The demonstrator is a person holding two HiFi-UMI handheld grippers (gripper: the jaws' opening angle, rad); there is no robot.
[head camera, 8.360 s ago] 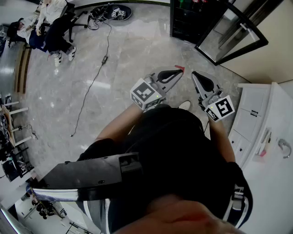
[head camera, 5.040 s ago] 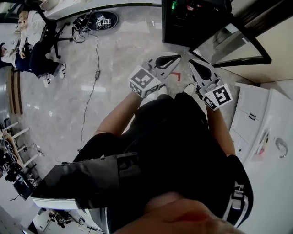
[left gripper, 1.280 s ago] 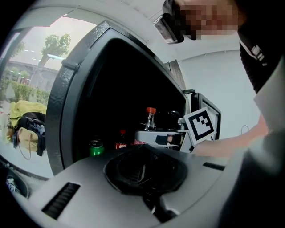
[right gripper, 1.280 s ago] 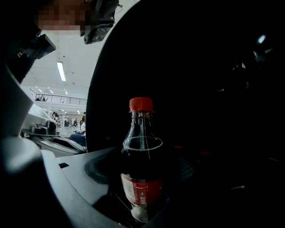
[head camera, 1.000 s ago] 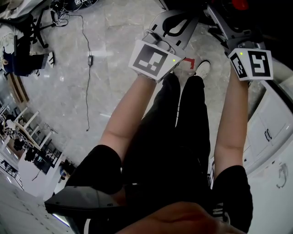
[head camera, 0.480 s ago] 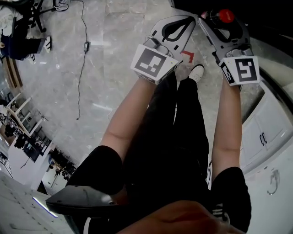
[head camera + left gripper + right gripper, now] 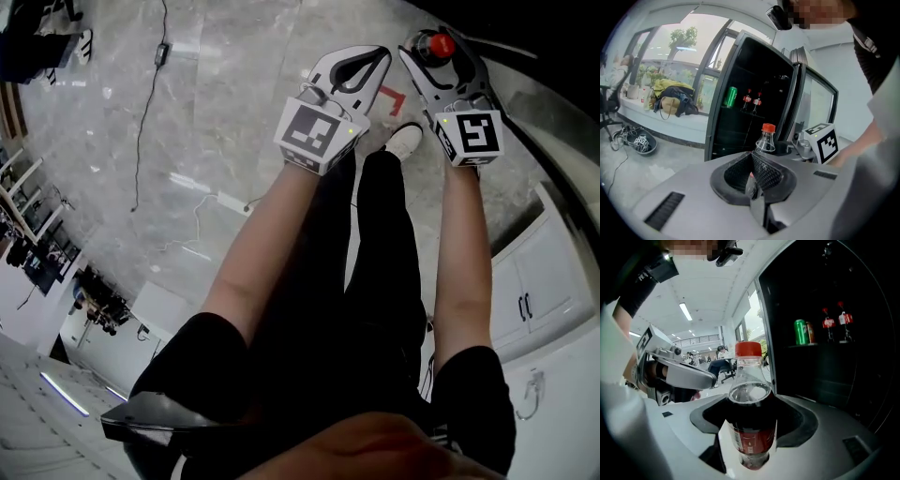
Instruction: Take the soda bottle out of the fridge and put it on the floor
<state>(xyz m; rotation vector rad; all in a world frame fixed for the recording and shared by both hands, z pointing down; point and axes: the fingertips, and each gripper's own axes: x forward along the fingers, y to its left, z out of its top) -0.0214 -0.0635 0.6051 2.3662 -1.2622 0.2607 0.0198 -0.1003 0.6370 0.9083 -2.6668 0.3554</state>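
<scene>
The soda bottle [image 7: 750, 423], with its red cap [image 7: 441, 44], red label and dark drink, stands upright between the jaws of my right gripper [image 7: 750, 404], which is shut on its body. In the head view the right gripper [image 7: 433, 54] holds it just outside the dark open fridge [image 7: 562, 37], above the floor. My left gripper [image 7: 361, 61] is shut with nothing in it, level with the right one and just left of it. From the left gripper [image 7: 752, 157] view the bottle [image 7: 765, 140] shows beyond the closed jaws.
Inside the fridge [image 7: 843, 310] a shelf holds a green can [image 7: 801, 331] and two small soda bottles [image 7: 834, 322]. Grey marble floor [image 7: 216, 112] spreads left, with a red tape mark [image 7: 392, 97] and a cable [image 7: 141, 122]. White cabinets [image 7: 534, 281] stand at the right.
The person walked up to the fridge. Within the last second the right gripper drew the bottle back out of the dark fridge; the left gripper stayed shut beside it.
</scene>
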